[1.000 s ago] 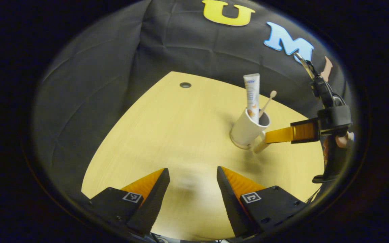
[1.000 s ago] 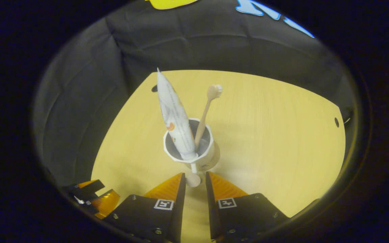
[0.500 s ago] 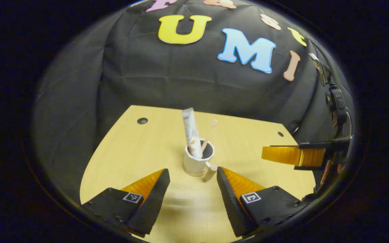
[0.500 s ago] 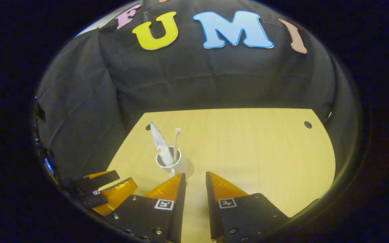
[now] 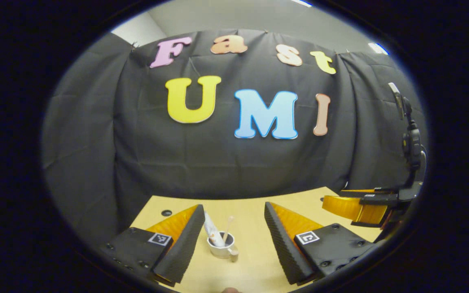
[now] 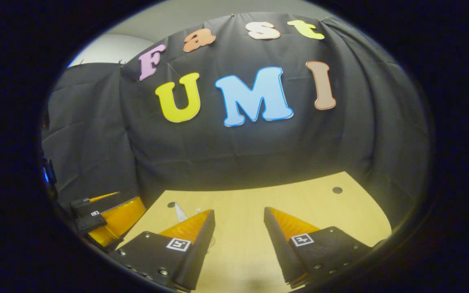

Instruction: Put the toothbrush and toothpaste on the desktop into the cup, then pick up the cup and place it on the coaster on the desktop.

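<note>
A white cup point(image 5: 220, 250) stands on the yellow tabletop point(image 5: 255, 264), small and far below, between my left gripper's fingers in the left gripper view. A white toothpaste tube point(image 5: 211, 232) and a pale toothbrush point(image 5: 228, 228) lean inside it. My left gripper point(image 5: 233, 206) is open, raised well back from the cup and holds nothing. My right gripper point(image 6: 238, 211) is open wide and empty. In the right gripper view the toothpaste tube's tip point(image 6: 180, 212) peeks from behind the left finger, which hides the cup.
One finger of my right gripper point(image 5: 342, 204) hangs at the right of the left gripper view, with its cable above. The left gripper's body point(image 6: 112, 219) shows at the left of the right gripper view. Small holes point(image 6: 337, 190) mark the desk's far corners. Black cloth walls the back.
Both grippers have drawn back and tilted up from the cup, which now looks much smaller. The right gripper's narrow gap has widened. The cup stays put with both items inside.
</note>
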The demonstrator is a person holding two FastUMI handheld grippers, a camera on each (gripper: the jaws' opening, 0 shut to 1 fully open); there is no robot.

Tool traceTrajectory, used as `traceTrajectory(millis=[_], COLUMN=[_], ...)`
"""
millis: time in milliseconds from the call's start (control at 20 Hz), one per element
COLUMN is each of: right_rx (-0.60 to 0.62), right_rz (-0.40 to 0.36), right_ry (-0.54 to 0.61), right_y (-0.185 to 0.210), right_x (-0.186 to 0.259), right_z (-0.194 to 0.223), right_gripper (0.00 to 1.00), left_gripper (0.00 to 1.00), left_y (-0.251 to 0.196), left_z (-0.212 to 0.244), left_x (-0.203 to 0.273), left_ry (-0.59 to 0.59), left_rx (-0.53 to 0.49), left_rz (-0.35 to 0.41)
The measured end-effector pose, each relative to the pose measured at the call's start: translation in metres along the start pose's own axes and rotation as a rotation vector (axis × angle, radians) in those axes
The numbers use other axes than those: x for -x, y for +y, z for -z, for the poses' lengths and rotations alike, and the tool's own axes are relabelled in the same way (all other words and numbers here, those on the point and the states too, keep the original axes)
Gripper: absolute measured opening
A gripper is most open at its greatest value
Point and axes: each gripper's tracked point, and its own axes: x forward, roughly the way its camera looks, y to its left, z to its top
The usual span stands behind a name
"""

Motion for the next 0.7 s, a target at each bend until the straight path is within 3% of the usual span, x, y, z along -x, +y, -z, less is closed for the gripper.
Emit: traceTrajectory(millis=[50, 200, 450, 700], right_rx=[0.014, 0.061, 0.084, 0.085], right_rz=[0.004, 0.039, 0.093, 0.064], right_ry=[-0.032, -0.137, -0.213, -0.242], right_y=[-0.001, -0.011, -0.020, -0.042], right_x=[0.009, 0.032, 0.054, 0.060], right_z=[-0.006, -0.031, -0.052, -0.057], right_gripper=[0.74, 0.94, 0.94, 0.94], left_gripper=[0.95, 0.96, 0.95, 0.94], left_y=[0.000, -0.006, -0.018, -0.042], left_z=[-0.003, -0.015, -0.022, -0.025], left_x=[0.002, 0.004, 0.015, 0.010], left_ry=[-0.028, -0.107, -0.130, -0.135], left_rx=[-0.014, -0.028, -0.052, -0.102], left_rz=[-0.012, -0.005, 0.053, 0.044])
